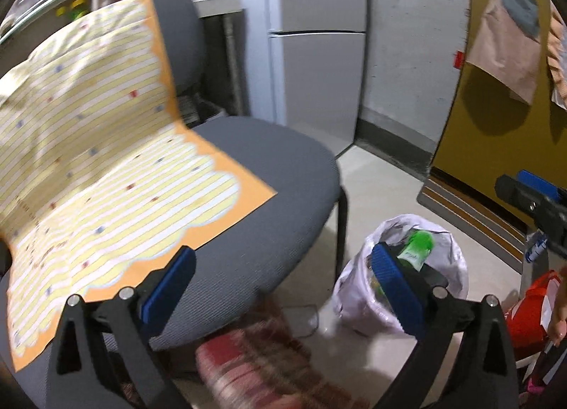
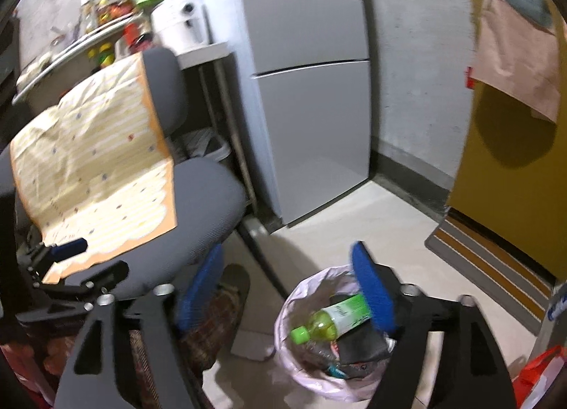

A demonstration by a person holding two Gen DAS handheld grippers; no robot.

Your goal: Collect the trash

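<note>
Grey fabric chair (image 1: 269,175) eats up most of the left wrist view, and the big yellow-striped paper sheet (image 1: 106,146) with the orange border is draped over its back and seat, filling the left half of the frame. That sheet looks like the next bit of trash to me: light, floppy, will crumple easily, so I'd pinch the orange edge hanging near the front of the seat instead of the middle. Lower right of both views sits the white trash bag (image 2: 304,370) on the floor, mouth open, with a green-capped plastic bottle (image 2: 333,320) lying on top of the other junk inside. Bag is thin and soft, so anything dropped in should go gently or the rim folds over. Left gripper (image 1: 283,292) has its blue pads spread wide with nothing between them, hovering over the seat's front edge. Right gripper (image 2: 287,302) is also spread wide and empty, above the bag. Stuff lower in the bag is too blurry to name, and the shelf items upper left are mush.
</note>
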